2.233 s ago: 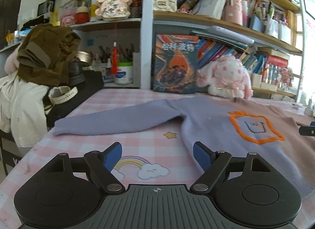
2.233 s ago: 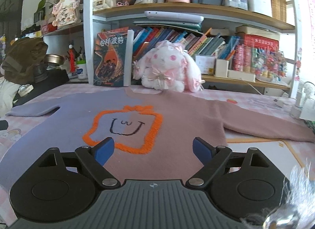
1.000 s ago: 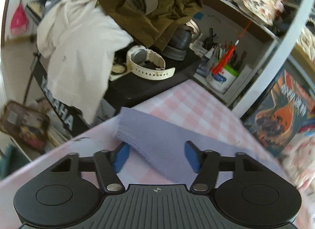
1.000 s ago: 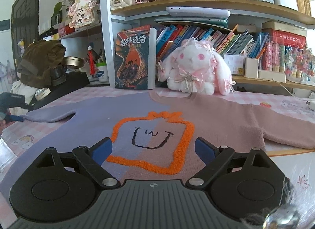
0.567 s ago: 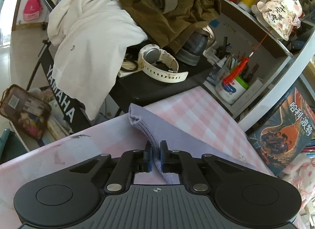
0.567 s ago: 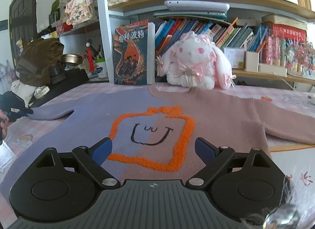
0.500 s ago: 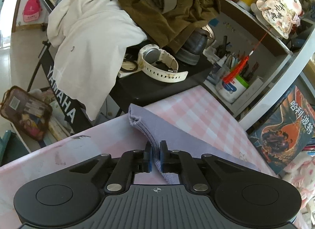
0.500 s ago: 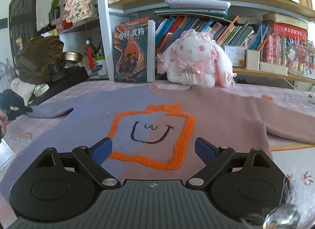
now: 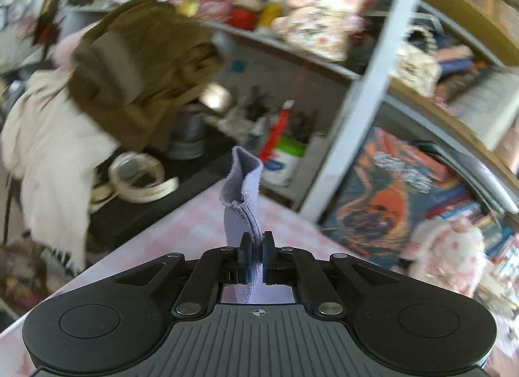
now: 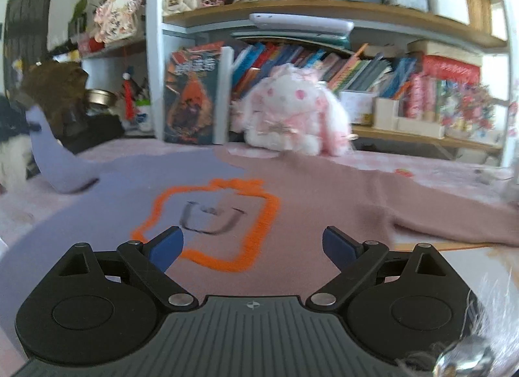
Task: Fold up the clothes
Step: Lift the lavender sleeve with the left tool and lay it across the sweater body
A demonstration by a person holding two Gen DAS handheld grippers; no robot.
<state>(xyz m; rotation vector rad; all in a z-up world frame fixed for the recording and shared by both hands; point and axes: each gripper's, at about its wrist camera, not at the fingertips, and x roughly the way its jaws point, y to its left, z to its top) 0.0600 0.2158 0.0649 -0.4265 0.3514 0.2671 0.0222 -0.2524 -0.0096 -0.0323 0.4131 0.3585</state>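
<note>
Lilac sleeve (image 9: 244,195) pinched in left gripper (image 9: 256,258); right gripper (image 10: 253,249) gapes; sleeve-fold underway, swing toward three o'clock.

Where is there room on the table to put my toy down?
Bare checkered tablecloth shows left of the sweater, below the lifted lilac sleeve. A pale patch lies under the pink sleeve. The back edge is crowded by the plush bunny and book.
</note>
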